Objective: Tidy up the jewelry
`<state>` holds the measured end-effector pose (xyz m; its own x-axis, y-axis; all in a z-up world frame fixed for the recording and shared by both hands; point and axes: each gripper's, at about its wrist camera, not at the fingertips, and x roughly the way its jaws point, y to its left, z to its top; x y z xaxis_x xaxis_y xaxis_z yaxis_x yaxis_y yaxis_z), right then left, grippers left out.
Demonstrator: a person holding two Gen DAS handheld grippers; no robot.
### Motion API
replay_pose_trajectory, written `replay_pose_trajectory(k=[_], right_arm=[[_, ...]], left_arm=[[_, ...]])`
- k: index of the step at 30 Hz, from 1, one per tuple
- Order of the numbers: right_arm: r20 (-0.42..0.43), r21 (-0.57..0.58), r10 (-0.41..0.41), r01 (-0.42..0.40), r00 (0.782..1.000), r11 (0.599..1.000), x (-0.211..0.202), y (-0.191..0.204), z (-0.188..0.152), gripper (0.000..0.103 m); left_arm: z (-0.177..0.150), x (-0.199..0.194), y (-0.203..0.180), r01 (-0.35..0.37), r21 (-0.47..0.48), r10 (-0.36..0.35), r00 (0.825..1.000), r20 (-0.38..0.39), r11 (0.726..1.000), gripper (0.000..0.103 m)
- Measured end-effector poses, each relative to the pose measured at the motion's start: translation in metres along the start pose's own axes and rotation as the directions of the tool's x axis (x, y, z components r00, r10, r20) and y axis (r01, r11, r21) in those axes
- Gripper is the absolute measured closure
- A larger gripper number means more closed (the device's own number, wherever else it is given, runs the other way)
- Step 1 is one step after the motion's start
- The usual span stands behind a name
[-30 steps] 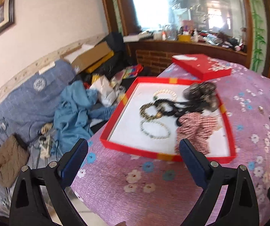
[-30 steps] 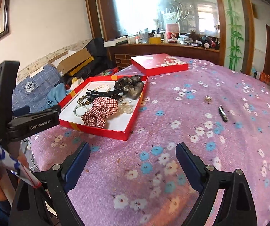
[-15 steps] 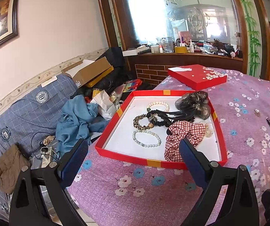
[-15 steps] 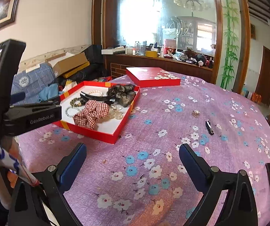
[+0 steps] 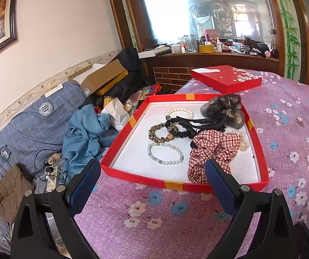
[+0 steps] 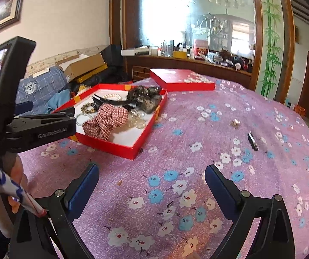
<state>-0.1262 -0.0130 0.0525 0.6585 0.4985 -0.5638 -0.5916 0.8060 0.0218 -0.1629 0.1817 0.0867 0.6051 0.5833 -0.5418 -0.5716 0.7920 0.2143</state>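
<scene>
Both views had sunk slightly toward the worktop (image 6: 197, 129). We kept the left hand-held gripper (image 5: 152, 177) and right hand-held gripper (image 6: 152, 179) wide, empty. Ahead lay the red tray (image 5: 154, 179) of bracelets; right of it, perhaps a ring (image 6: 235, 122).

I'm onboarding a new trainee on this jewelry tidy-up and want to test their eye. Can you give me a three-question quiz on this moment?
1. True or false: the box lid sits on the red box.
2. Which lies outside the box, on the tablecloth? A) checked scrunchie B) ring C) pale bead bracelet
3. Is either gripper holding anything?

Key: 1. False, it lies apart behind the box. 2. B. 3. No: left gripper and right gripper are both open and empty.
</scene>
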Motion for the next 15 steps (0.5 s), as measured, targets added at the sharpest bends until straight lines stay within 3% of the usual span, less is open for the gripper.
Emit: replay_pose_trajectory(k=[15], right_arm=[[-0.025, 0.009, -0.02, 0.021, 0.999, 1.0, 0.0043, -0.001, -0.0003, 0.003]], left_arm=[[0.0002, 0.0054, 0.0049, -0.035, -0.006, 0.035, 0.999, -0.002, 0.999, 0.006]])
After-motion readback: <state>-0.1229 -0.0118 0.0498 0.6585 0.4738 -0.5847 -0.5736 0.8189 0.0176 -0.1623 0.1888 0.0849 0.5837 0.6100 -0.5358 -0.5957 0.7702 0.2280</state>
